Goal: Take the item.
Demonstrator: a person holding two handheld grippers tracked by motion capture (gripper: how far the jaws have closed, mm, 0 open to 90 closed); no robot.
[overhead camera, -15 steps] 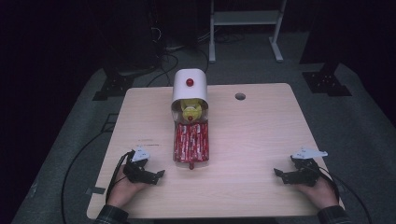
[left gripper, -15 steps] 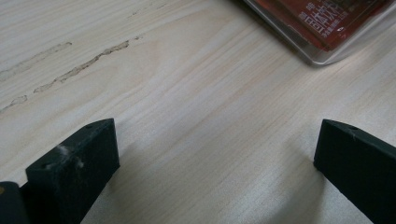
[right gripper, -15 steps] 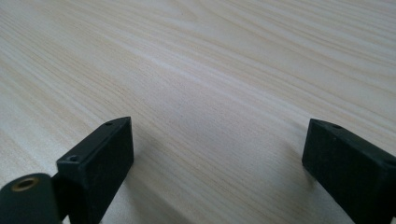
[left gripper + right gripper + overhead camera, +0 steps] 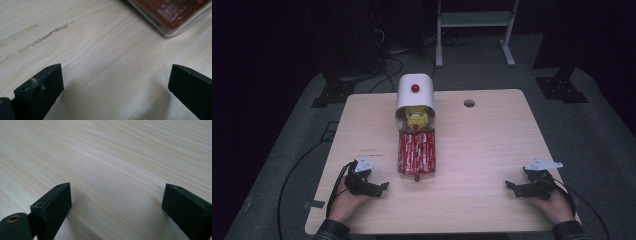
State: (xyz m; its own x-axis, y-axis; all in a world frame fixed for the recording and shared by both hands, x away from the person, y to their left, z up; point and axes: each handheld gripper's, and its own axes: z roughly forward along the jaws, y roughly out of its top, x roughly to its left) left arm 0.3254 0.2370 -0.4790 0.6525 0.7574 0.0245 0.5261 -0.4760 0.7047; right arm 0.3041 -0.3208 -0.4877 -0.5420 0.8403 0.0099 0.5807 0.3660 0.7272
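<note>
At the middle of the wooden table lies a white rounded container with a red knob, and something yellow shows at its mouth. A clear case of red-and-white packets stretches from it toward me. My left gripper rests on the table near the front left, open and empty, a little left of the case's near end. In the left gripper view the open gripper faces bare wood with the case's corner at top right. My right gripper rests open at the front right, over bare wood.
A small round hole is in the table's back right. Beyond the table stand a white metal frame, dark stand bases and cables on the grey floor. The table's front edge is just behind both hands.
</note>
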